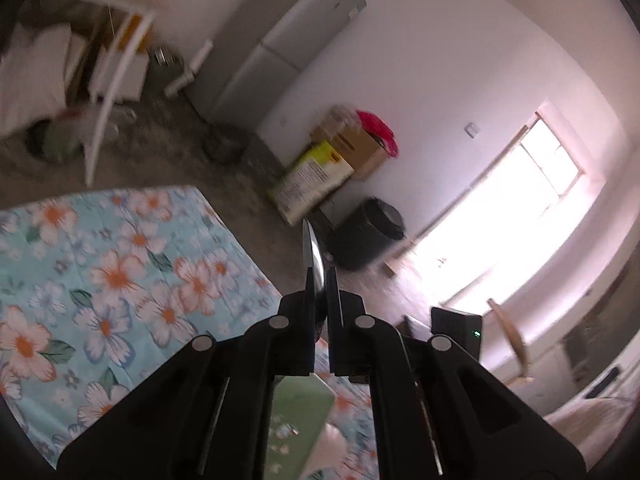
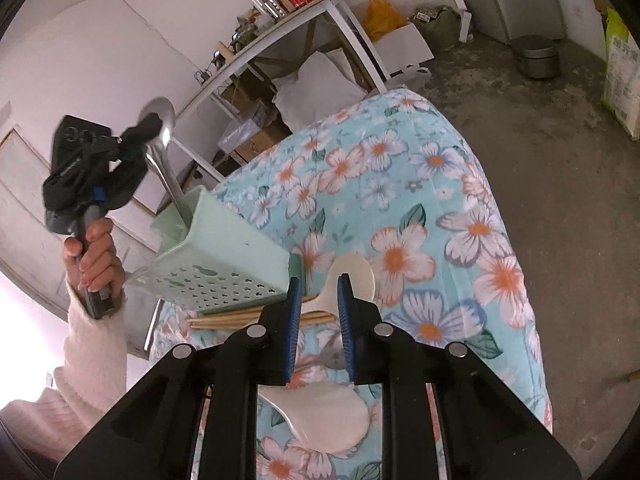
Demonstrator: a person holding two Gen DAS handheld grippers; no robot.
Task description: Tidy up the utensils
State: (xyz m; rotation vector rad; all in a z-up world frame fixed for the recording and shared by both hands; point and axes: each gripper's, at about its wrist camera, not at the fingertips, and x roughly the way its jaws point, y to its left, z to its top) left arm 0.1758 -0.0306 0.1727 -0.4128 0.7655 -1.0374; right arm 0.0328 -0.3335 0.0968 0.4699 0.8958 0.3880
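Note:
In the left wrist view my left gripper [image 1: 321, 280] is shut on a metal spoon [image 1: 314, 256], whose bowl sticks out edge-on past the fingertips. The right wrist view shows that left gripper [image 2: 148, 128] held up by a hand, with the metal spoon [image 2: 162, 120] in it and the spoon's handle reaching down into the pale green perforated holder [image 2: 224, 248]. My right gripper [image 2: 320, 280] hovers low over the table, blue pads apart, nothing pressed between them. Under it lie a white spoon [image 2: 354, 276], chopsticks [image 2: 232, 318], another metal spoon [image 2: 332, 356] and a second white spoon [image 2: 320, 416].
The table carries a light blue floral cloth [image 2: 420, 208]. Its far and right edges drop to a concrete floor [image 2: 560, 160]. A white shelf rack [image 2: 280, 28] with boxes stands beyond the table, and a grey fridge [image 1: 280, 40], cartons and a black bin [image 1: 368, 240] line the wall.

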